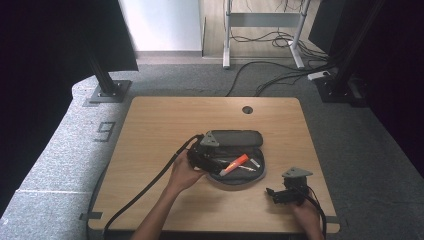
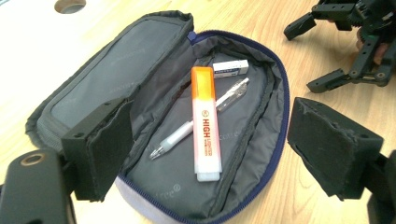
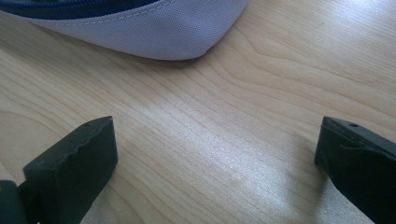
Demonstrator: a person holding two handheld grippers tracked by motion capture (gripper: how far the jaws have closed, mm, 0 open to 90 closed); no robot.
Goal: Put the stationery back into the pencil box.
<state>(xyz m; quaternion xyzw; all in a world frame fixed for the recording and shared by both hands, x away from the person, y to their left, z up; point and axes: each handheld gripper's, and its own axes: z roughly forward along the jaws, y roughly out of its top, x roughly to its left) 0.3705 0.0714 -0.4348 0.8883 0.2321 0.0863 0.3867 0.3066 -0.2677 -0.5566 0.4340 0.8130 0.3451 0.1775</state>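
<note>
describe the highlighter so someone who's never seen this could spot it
On the wooden table lies an open grey pencil case. Inside it, the highlighter lies across a clear pen, below a small white eraser. It alone is orange, marked HIGH.

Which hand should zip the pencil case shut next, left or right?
Probably the left. The left gripper hangs open right over the open pencil case, beside its flap. The right gripper rests open on the table, off to the case's side.
</note>
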